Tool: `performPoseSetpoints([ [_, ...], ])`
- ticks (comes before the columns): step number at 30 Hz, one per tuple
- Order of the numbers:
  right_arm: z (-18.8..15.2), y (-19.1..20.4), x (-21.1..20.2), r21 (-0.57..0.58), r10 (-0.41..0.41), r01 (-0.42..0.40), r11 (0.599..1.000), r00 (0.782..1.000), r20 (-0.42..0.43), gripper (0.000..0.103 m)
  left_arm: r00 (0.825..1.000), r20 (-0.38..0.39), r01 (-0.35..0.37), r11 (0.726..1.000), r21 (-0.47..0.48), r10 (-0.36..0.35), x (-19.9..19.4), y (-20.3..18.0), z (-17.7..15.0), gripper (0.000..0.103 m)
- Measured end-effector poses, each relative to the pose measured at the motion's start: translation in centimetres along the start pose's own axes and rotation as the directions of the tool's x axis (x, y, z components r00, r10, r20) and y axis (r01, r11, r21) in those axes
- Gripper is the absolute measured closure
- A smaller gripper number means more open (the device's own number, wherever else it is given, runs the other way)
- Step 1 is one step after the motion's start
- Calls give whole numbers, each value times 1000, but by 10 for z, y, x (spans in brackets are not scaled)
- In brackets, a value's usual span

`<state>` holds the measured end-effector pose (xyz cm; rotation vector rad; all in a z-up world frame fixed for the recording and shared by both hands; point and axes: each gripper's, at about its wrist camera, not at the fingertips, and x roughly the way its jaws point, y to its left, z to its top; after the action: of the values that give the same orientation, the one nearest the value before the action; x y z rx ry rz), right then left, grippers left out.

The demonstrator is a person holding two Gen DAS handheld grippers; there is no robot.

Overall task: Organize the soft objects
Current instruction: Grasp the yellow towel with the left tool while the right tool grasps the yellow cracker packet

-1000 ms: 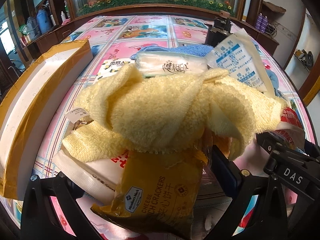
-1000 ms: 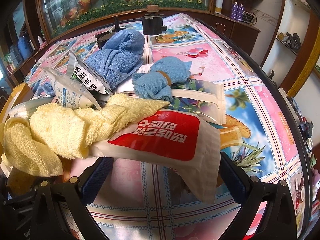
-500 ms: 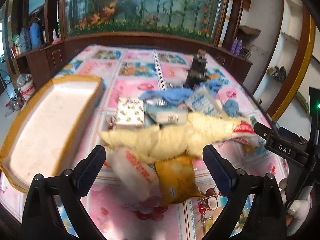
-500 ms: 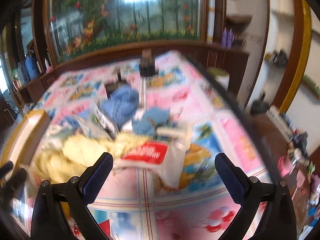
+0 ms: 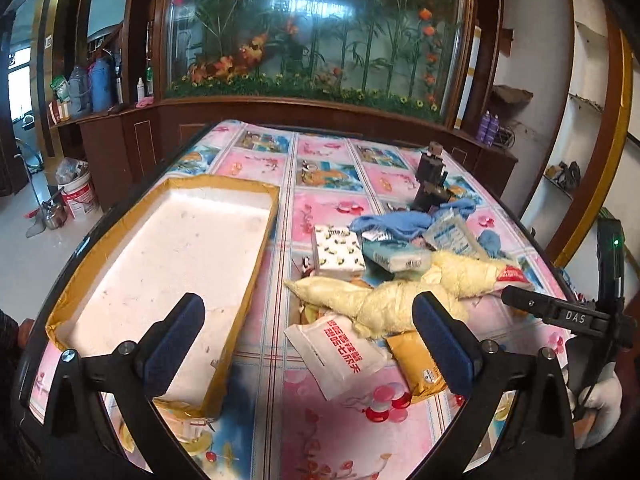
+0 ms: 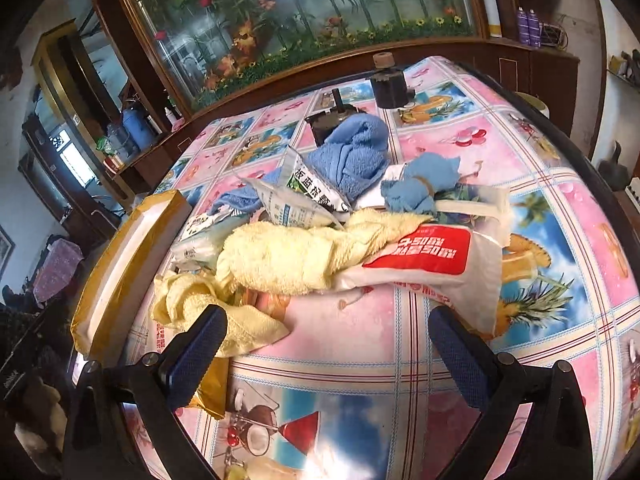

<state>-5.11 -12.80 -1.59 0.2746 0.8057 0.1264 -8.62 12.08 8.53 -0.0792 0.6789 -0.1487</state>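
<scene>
Black jaws with blue ribbed pads, silver screws (white "DAS" lettering on one arm)

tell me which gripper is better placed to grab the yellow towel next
Probably right: the right gripper, open, already has the yellow towel just ahead, one corner at its finger. The left gripper, also open, faces the tray.
</scene>
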Motion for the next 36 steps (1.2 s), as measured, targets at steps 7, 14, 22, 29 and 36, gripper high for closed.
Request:
performPoseSetpoints([
  [7, -19, 2, 3, -12, 14, -14, 1000, 1000, -12, 2, 985, -133, 106, 992, -69, -114, 36, -24, -13, 0],
  [14, -21, 0, 2, -7, 28, -28, 1000, 999, -14, 1, 968, -184, 155, 984, -84, -169, 69, -64, -11, 0],
  [22, -23, -1, -1, -2, 48, -48, 999, 999, 3, 1, 953, -221, 190, 977, -100, -207, 94, -71, -8, 34],
  [29, -23, 18, -4, -69, 66, -67, 995, 998, -18, 1, 944, -120, 280, 937, -210, -308, 53, -29, -2, 46],
  [36, -28, 84, 19, -205, 88, -115, 972, 987, -136, 14, 967, -20, 244, 945, -218, -255, 18, 2, -3, 46],
])
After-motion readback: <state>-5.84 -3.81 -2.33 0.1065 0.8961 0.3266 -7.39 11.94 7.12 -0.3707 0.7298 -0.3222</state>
